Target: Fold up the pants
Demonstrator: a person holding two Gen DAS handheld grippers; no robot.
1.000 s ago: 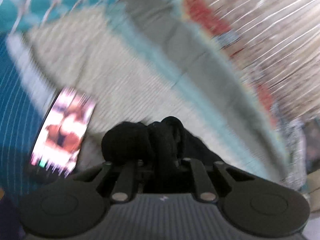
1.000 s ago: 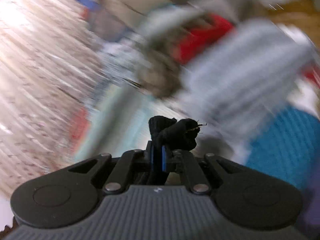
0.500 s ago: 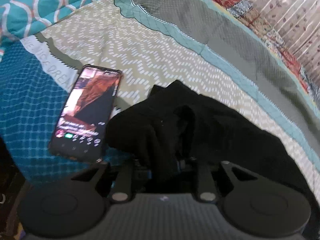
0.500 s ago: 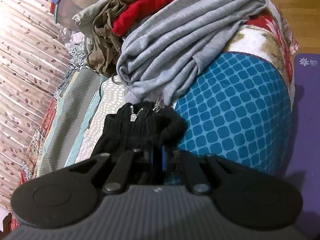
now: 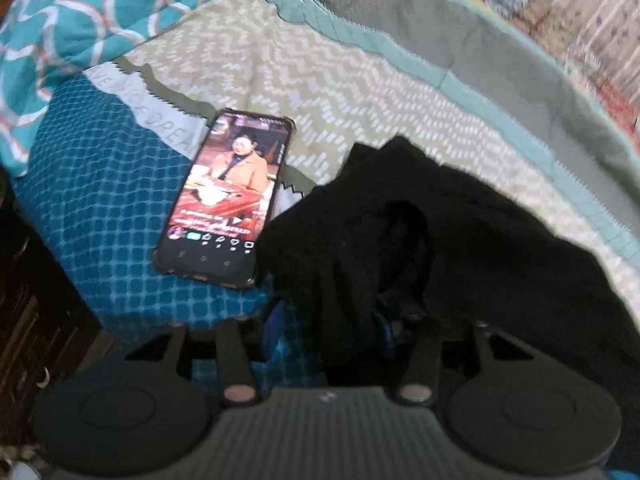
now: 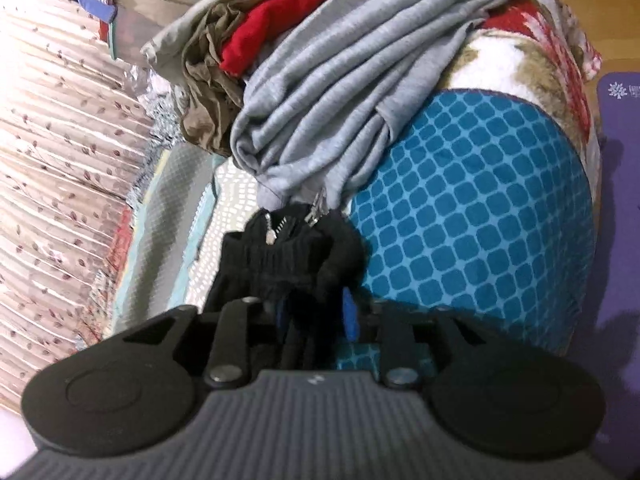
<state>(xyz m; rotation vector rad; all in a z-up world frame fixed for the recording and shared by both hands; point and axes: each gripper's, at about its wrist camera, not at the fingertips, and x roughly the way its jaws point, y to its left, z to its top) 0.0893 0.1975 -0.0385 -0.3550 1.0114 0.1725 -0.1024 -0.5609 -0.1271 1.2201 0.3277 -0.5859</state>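
Observation:
The black pants (image 5: 440,232) lie bunched on the patterned bedspread (image 5: 320,80). My left gripper (image 5: 330,320) sits low over their near edge. Its jaws are opening, and a fold of black cloth hangs loosely between the blue pads (image 5: 276,320) without being pinched. In the right wrist view the other end of the pants (image 6: 288,256) shows ribbed fabric and a silver zipper (image 6: 272,236). My right gripper (image 6: 316,316) is over that end, its jaws also opening. Cloth lies slack between its blue pads (image 6: 350,316).
A lit phone (image 5: 228,196) lies on the bed just left of the pants. A pile with a grey garment (image 6: 360,80), red cloth (image 6: 280,20) and tan cloth (image 6: 208,92) sits beyond the right gripper. A purple mat (image 6: 620,200) is on the floor at right.
Both grippers were shut on the black pants and held them up. Now the pants rest on the bed, and both pairs of jaws have parted.

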